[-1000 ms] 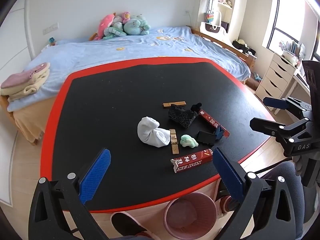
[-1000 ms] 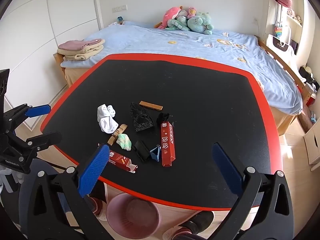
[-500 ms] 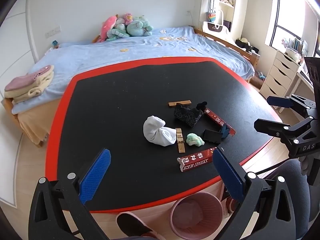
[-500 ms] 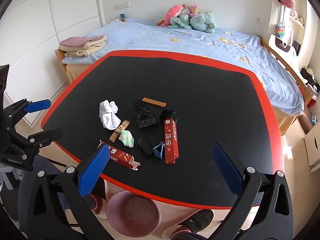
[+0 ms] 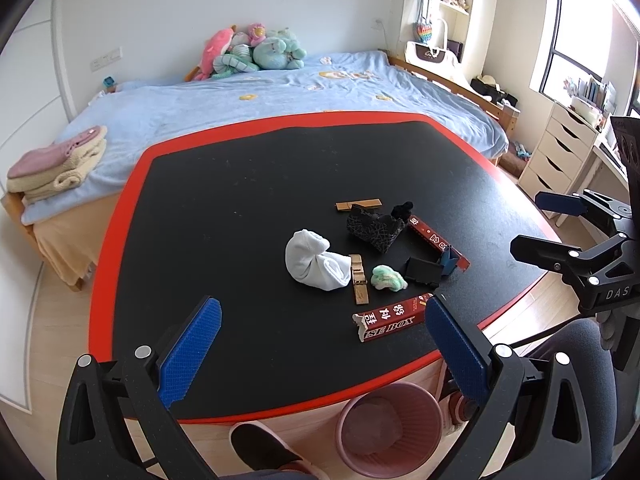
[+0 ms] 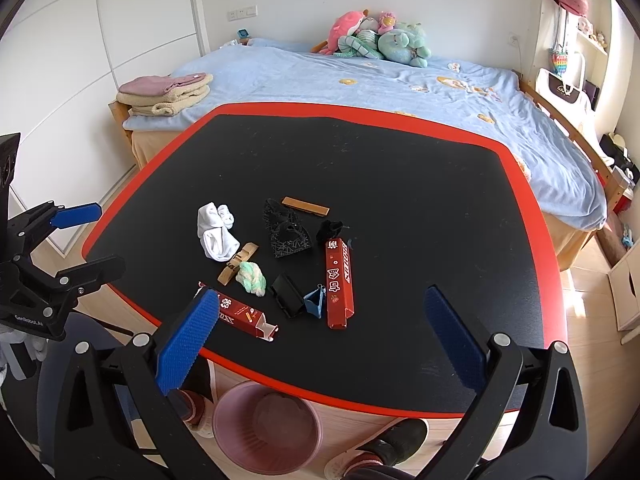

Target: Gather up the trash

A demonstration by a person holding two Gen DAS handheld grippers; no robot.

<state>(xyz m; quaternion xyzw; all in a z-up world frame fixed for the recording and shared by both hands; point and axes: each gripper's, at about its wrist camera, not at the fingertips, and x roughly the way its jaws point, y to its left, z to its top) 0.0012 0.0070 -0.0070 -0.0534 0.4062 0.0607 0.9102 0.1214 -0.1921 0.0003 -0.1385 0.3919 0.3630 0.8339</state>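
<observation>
Trash lies clustered on the black table (image 5: 240, 208): a white sock (image 5: 314, 260), a green wad (image 5: 387, 278), a red box (image 5: 394, 317), a long red box (image 6: 339, 278), a black patterned pouch (image 6: 287, 233), a black holder (image 6: 287, 295), a blue clip (image 6: 315, 303) and wooden pieces (image 5: 359, 205). A pink bin (image 6: 267, 426) stands on the floor under the near edge. My left gripper (image 5: 320, 340) is open and empty above the near edge. My right gripper (image 6: 320, 336) is open and empty, also short of the pile.
A bed with a blue cover (image 6: 400, 88), plush toys (image 6: 376, 40) and folded towels (image 6: 168, 92) lies behind the table. White drawers (image 5: 560, 152) stand at the right. My feet (image 6: 384, 448) are beside the bin.
Both grippers have drawn back and up a little, so the pile sits farther off in both views. Both stay open. Nothing on the table has moved.
</observation>
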